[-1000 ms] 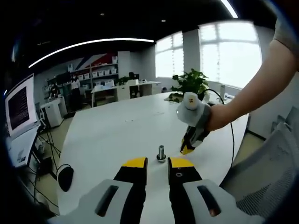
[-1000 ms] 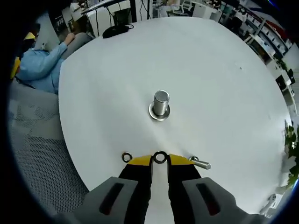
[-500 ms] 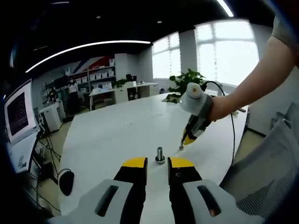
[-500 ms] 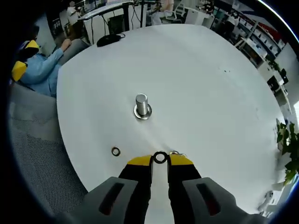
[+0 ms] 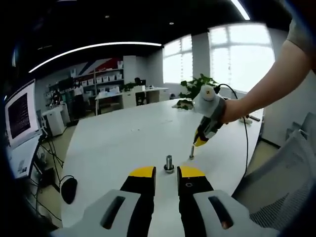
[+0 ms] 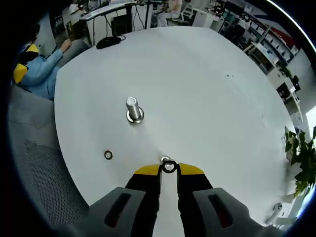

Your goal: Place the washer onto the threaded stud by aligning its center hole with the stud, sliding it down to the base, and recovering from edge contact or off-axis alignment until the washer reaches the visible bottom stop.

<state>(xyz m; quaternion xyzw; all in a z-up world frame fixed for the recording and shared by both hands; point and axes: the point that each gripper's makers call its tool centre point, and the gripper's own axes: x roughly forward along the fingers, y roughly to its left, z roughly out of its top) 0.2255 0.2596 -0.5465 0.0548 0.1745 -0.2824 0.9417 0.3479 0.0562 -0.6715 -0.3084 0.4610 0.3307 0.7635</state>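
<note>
A short threaded stud (image 6: 133,109) stands upright on the white table (image 6: 207,98), with a wider metal ring around its base. My right gripper (image 6: 169,168) is shut on a small dark washer (image 6: 169,167), held edge-on between the yellow tips, above the table and nearer than the stud. In the left gripper view the same stud (image 5: 169,163) stands just beyond my left gripper (image 5: 167,173), whose jaws stand slightly apart with nothing between them. The right gripper (image 5: 200,142) hangs in the air to the stud's right, held by a hand.
A loose washer (image 6: 108,155) lies on the table left of my right gripper. A second small bolt (image 5: 191,152) stands upright right of the stud. A person in blue (image 6: 37,74) sits at the table edge. A mouse (image 6: 106,42) lies at the far edge.
The right gripper has risen and drawn back with the washer, so the stud looks smaller and farther up-left in its view. The left gripper has stayed put.
</note>
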